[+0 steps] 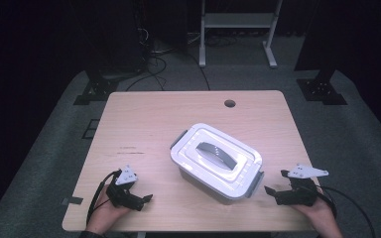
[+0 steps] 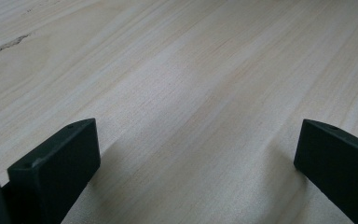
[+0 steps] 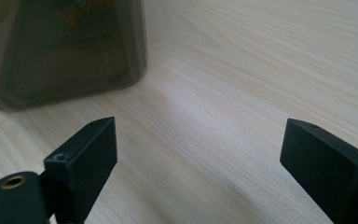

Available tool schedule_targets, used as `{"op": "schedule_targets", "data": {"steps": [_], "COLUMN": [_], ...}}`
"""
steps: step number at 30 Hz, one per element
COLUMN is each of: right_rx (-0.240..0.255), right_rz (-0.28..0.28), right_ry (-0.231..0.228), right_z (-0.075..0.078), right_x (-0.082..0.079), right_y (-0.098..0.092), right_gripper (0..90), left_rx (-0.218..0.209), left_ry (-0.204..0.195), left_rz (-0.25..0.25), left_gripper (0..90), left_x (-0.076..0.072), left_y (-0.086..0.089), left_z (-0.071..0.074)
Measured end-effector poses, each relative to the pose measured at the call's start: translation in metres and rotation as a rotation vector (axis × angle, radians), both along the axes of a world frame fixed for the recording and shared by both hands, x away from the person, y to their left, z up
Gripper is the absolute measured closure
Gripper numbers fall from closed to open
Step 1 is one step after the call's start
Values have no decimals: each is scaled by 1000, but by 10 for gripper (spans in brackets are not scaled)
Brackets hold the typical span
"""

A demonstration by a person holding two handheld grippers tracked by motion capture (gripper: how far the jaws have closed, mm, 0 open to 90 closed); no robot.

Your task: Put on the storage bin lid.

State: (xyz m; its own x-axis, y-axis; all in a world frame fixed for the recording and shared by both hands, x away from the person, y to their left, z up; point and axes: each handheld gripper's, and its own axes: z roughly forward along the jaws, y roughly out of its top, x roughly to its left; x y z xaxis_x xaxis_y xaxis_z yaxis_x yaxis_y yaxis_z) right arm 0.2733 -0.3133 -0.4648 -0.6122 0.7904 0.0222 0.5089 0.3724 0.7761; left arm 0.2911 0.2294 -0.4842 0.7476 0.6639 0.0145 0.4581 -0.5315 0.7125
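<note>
A storage box (image 1: 216, 161) with a white lid, a grey handle and grey side clasps stands slightly turned in the middle of the wooden table (image 1: 149, 124). My left gripper (image 1: 146, 200) rests low near the table's front left, well apart from the box. Its jaws are wide apart in the left gripper view, so the left gripper (image 2: 198, 135) is open over bare wood. My right gripper (image 1: 276, 181) sits by the front right corner of the box, pointing toward it. In the right gripper view the right gripper (image 3: 200, 135) is open and empty, with the box's translucent grey wall (image 3: 65, 51) at upper left.
A round cable hole (image 1: 229, 103) lies near the table's far edge. Beyond the table, a white metal frame (image 1: 238, 22), black stands (image 1: 322, 89) and loose cables (image 1: 154, 64) sit on the grey carpet. Bare wood stretches across the left and far parts of the table.
</note>
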Motion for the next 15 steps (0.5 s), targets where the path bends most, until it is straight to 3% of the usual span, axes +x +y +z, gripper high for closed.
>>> {"op": "schedule_targets", "data": {"steps": [15], "right_rx": [-33], "right_rz": [20], "right_ry": [34], "right_z": [-13], "right_x": [3], "right_y": [4], "right_gripper": [100], "left_rx": [0], "left_ry": [0], "left_rz": [0], "left_gripper": [0], "left_x": [0], "left_y": [0], "left_z": [0]}}
